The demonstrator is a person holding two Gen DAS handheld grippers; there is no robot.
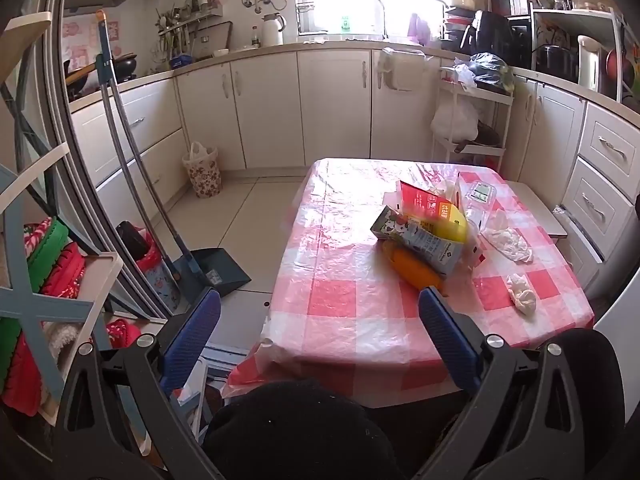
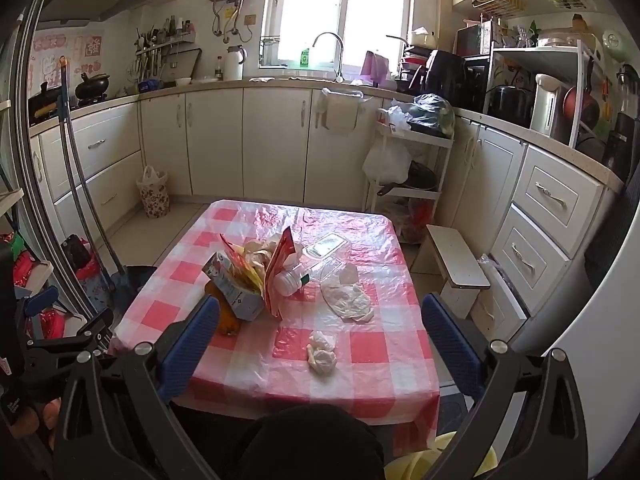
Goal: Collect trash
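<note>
Setting: kitchen, a small table (image 2: 248,376) under a pink-and-white checked plastic cloth, cabinets on three sides.
Left gripper (image 1: 320,308): jaws spread wide, nothing between the blue pads; it hangs above the near left part of the table, angled down toward the heap of packaging.
Right gripper (image 2: 320,316): jaws likewise wide and empty; the crumpled tissue lies on the cloth in the gap between its fingers, untouched.
Trash, main heap: milk carton (image 2: 234,286) lying on its side, leaning on an orange bottle (image 2: 226,320); red snack wrapper (image 2: 280,272) standing against them, left of table centre.
Trash, clear items: plastic clamshell box (image 2: 326,250) behind the heap, toward the far edge.
Trash, loose paper: flattened white wrapper (image 2: 348,300) right of the heap; crumpled tissue (image 2: 320,352) nearer the front edge, apart from the rest.
Receptacle: floral bin with bag liner (image 2: 153,194) on the floor by the far cabinets, well apart from the table.
Step in hand: approach only, by my reading; no piece is lifted and all trash sits on the table.
Next move calls for: lowering the right gripper over the tissue, closing gently on its bulk, then carrying it to the bin.
Caution: the slick cloth may bunch under the pads.
</note>
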